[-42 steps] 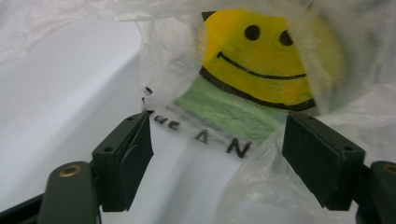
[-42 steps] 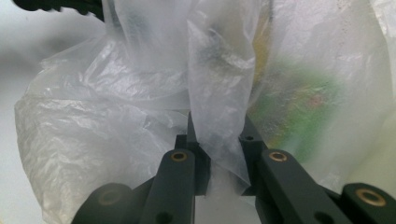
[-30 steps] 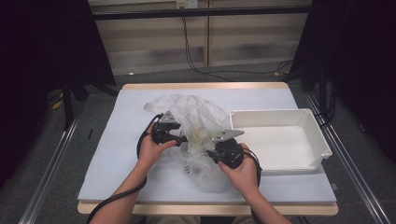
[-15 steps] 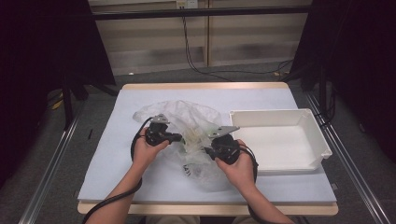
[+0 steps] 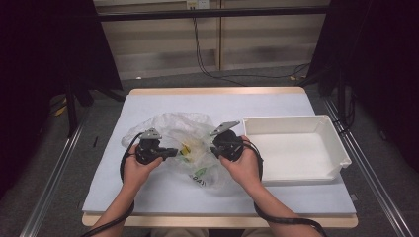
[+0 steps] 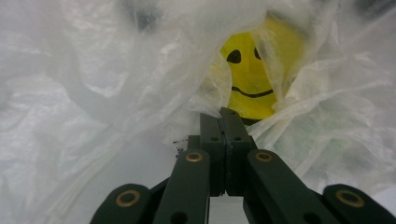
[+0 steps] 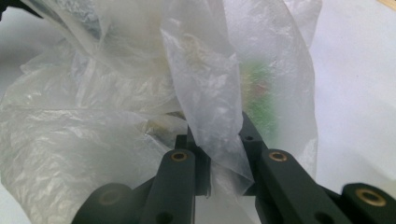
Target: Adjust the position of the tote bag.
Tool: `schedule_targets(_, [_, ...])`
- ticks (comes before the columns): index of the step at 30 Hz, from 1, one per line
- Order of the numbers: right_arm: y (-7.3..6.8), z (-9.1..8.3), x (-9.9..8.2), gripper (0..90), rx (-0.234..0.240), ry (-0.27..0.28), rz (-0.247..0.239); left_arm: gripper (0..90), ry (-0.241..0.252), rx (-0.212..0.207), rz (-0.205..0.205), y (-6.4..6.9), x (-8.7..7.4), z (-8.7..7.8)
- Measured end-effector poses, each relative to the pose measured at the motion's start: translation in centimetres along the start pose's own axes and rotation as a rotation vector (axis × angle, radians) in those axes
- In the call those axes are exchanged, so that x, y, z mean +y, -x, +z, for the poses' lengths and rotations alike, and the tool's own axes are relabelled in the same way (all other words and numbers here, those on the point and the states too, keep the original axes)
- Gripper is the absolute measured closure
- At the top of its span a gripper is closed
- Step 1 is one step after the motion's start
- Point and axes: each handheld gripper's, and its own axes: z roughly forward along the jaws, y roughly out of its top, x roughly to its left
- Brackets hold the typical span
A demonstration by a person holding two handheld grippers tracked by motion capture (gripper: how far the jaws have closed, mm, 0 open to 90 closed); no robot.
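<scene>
Left claw is pressed together on the clear plastic bag; right claw pinches a bag fold beside the white tray on the table.

One plastic bag – one white tray – two grippers

A translucent white plastic bag veils a yellow ball printed with a black smiley face.

Left tool farther left, bag stretched
</scene>
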Motion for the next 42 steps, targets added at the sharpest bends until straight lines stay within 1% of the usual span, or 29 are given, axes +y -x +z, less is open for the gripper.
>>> schedule_targets(4, [0.2, 0.4, 0.6, 81.1, 0.005, -0.016, -0.017, 89.8, 0.001, 0.007, -0.021, 0.0, -0.6, -0.6])
schedule_targets(5, [0.2, 0.6, 0.8, 81.0, 0.003, -0.011, -0.01, 89.8, 0.003, 0.007, -0.026, 0.0, -0.7, -0.9])
schedule_targets(7, [0.3, 0.8, 1.0, 80.3, 0.007, -0.019, -0.027, 89.8, 0.006, 0.008, -0.024, 0.1, -0.9, -1.2])
schedule_targets(9, [0.4, 1.1, 1.3, 79.4, 0.005, -0.016, -0.03, 89.8, 0.005, 0.011, -0.026, 0.3, -1.0, -1.7])
schedule_targets(10, [0.5, 1.2, 1.4, 79.1, 0.0, -0.015, -0.024, 89.9, 0.002, 0.011, -0.023, 0.4, -1.1, -2.0])
schedule_targets(13, [0.9, 1.6, 1.8, 78.5, 0.004, -0.015, -0.018, 89.9, 0.003, 0.007, -0.026, 0.7, -1.6, -2.4])
schedule_targets(14, [1.0, 1.8, 2.0, 77.8, 0.009, -0.014, -0.023, 89.9, 0.0, 0.007, -0.025, 0.9, -1.7, -2.4])
schedule_targets(15, [1.1, 1.8, 2.0, 76.9, 0.011, -0.008, -0.017, 89.9, -0.003, 0.0, -0.024, 1.0, -1.8, -2.5])
schedule_targets(16, [1.2, 1.9, 2.1, 73.4, -0.001, -0.008, -0.018, 89.9, -0.009, 0.004, -0.024, 1.2, -1.9, -2.5])
schedule_targets(17, [1.3, 2.0, 2.2, 70.6, -0.013, -0.012, -0.02, 89.9, -0.008, -0.007, -0.027, 1.2, -2.0, -2.5])
schedule_targets(18, [1.4, 2.1, 2.2, 66.8, -0.014, -0.016, -0.019, 89.9, -0.012, -0.007, -0.027, 1.4, -2.1, -2.4])
schedule_targets(19, [1.5, 2.1, 2.2, 59.6, -0.014, -0.016, -0.013, 89.9, -0.017, -0.004, -0.028, 1.4, -2.2, -2.4])
schedule_targets(20, [1.7, 2.0, 2.2, 57.3, -0.018, -0.016, -0.016, 89.9, -0.016, -0.009, -0.03, 1.5, -2.2, -2.4])
schedule_targets(21, [1.7, 1.9, 2.1, 57.1, -0.011, -0.012, -0.013, 89.9, -0.019, -0.01, -0.032, 1.6, -2.3, -2.3])
schedule_targets(22, [1.7, 1.6, 1.9, 53.0, 0.005, -0.013, -0.007, 89.9, -0.018, -0.011, -0.03, 1.6, -2.3, -2.3])
schedule_targets(24, [1.6, 1.1, 1.8, 41.4, 0.0, -0.014, -0.002, 89.8, -0.024, -0.007, -0.028, 1.7, -2.2, -2.2])
schedule_targets(25, [1.6, 0.8, 1.7, 40.5, -0.007, -0.017, -0.011, 89.8, -0.022, -0.007, -0.029, 1.7, -2.2, -2.2])
schedule_targets(26, [1.6, 0.6, 1.6, 38.1, -0.001, -0.019, -0.007, 89.8, -0.018, -0.01, -0.032, 1.8, -2.2, -2.1])
schedule_targets(27, [1.6, 0.2, 1.4, 32.0, 0.004, -0.017, 0.008, 89.7, -0.026, -0.005, -0.024, 1.9, -2.1, -2.0])
schedule_targets(28, [1.7, -0.2, 1.3, 28.1, -0.005, -0.012, 0.018, 89.7, -0.029, -0.003, -0.022, 1.9, -2.1, -2.0])
schedule_targets(29, [1.8, -0.4, 1.2, 27.9, -0.002, -0.01, 0.012, 89.7, -0.032, -0.007, -0.023, 2.0, -2.1, -2.0])
schedule_targets(30, [1.8, -0.7, 1.0, 26.9, -0.006, -0.005, 0.016, 89.7, -0.031, -0.002, -0.022, 2.0, -2.1, -1.9])
schedule_targets(31, [1.8, -1.0, 0.9, 23.1, -0.006, 0.006, 0.021, 89.7, -0.032, -0.004, -0.021, 1.9, -2.1, -1.9])
schedule_targets(32, [1.8, -1.1, 0.8, 21.9, -0.006, 0.01, 0.027, 89.7, -0.036, -0.005, -0.022, 1.9, -2.1, -1.9])
schedule_targets(34, [1.7, -1.4, 0.6, 20.8, 0.011, 0.019, 0.035, 89.7, -0.038, -0.001, -0.023, 1.9, -2.1, -1.9])
schedule_targets(37, [1.4, -1.9, 0.4, 18.2, 0.013, 0.015, 0.022, 89.7, -0.039, -0.001, -0.021, 1.9, -2.1, -1.8])
schedule_targets(39, [1.3, -2.2, 0.3, 17.5, 0.04, 0.024, 0.028, 89.7, -0.042, 0.002, -0.02, 1.9, -2.1, -1.7])
schedule_targets(40, [1.2, -2.3, 0.2, 16.4, 0.048, 0.019, 0.04, 89.7, -0.042, 0.001, -0.021, 1.9, -2.1, -1.7])
schedule_targets(42, [1.2, -2.5, 0.0, 16.1, 0.052, 0.021, 0.042, 89.7, -0.042, 0.0, -0.022, 1.9, -2.1, -1.7])
